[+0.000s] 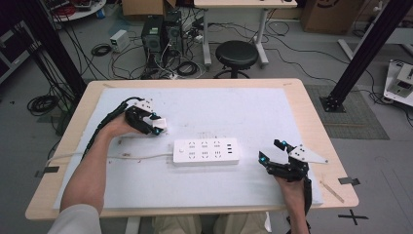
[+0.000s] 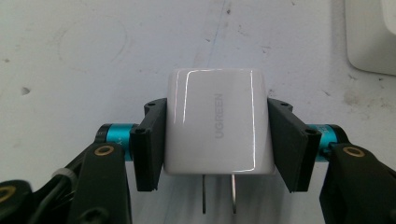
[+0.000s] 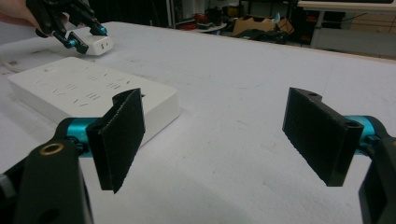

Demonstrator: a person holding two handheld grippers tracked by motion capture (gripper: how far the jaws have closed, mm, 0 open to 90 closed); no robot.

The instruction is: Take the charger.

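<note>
Glossy white cube-shaped plastic charger (image 2: pixel 218 128), grey lettering on its face, two silver metal prongs. Left gripper (image 2: pixel 218 144): matte black jaws and arms, turquoise collars, brass-coloured rivets, pale grey three-cornered plate. Right gripper (image 3: pixel 224 135): same black, turquoise and brass scheme. Flat white rectangular plastic power strip (image 1: pixel 207 151) near the middle of the table, rows of dark socket slots, white cord. White foam mat (image 1: pixel 234 107) speckled with faint grey smudges, over a pale wooden table (image 1: pixel 311 122).

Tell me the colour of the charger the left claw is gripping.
White, glossy charger with grey lettering; clearest in the left gripper view.
</note>
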